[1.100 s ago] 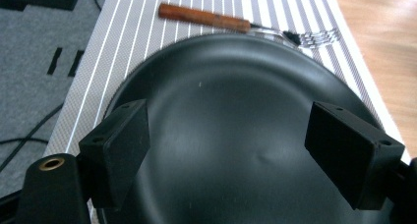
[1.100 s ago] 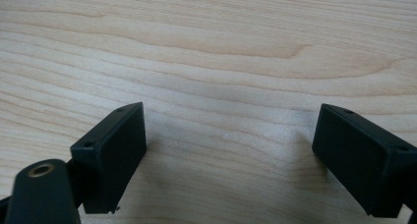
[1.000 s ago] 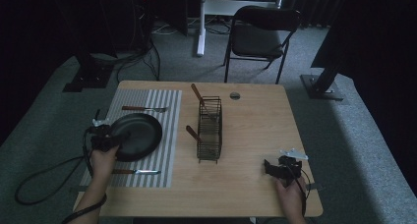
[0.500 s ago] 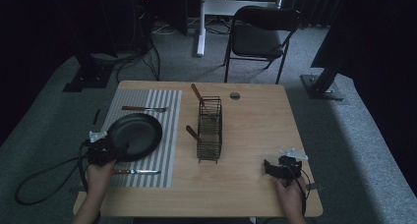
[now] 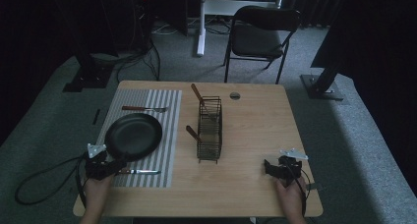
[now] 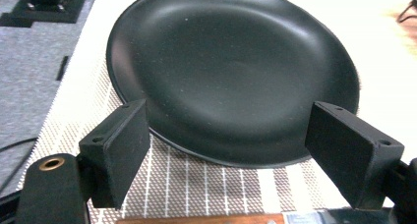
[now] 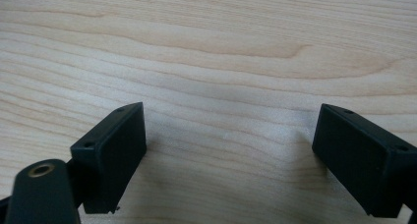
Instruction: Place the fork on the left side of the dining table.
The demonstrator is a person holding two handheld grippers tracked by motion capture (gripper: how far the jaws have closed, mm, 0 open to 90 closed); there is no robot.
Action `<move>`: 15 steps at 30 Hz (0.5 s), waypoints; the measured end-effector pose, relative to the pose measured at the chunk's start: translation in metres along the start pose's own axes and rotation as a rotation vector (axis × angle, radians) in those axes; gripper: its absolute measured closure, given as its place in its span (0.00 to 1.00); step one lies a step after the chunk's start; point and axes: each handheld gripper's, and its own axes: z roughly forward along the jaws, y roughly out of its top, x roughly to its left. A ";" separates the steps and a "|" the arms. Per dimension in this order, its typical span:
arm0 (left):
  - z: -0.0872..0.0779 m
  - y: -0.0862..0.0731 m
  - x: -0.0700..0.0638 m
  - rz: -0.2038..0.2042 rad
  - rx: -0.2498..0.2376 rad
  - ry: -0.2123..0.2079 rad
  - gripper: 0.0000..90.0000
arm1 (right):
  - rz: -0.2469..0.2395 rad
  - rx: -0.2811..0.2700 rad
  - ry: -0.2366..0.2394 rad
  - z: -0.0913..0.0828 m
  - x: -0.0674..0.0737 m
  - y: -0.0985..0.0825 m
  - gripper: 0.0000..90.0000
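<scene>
left gripper (image 6: 231, 150) sits spread wide and empty by the black plate (image 6: 231, 71), looks like the reach step, next it needs to pinch the near rim

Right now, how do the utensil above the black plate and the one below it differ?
The fork lies on the mat's far side, away from both claws; the knife lies on the near side, right beside the left claw. Both have brown handles and lie flat on the striped placemat.

Wire rack (image 5: 209, 130) upright mid-table (image 5: 255, 116) with two wooden-handled utensils (image 5: 197, 92) leaning in it, fork (image 5: 144, 108) across far end of striped placemat (image 5: 164, 135), black folding chair (image 5: 263, 35) on grey carpet (image 5: 344, 130) beyond.
</scene>
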 end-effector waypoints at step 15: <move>-0.018 -0.024 -0.011 0.046 0.034 0.038 0.10 | 0.000 0.000 0.000 0.000 0.000 0.000 0.14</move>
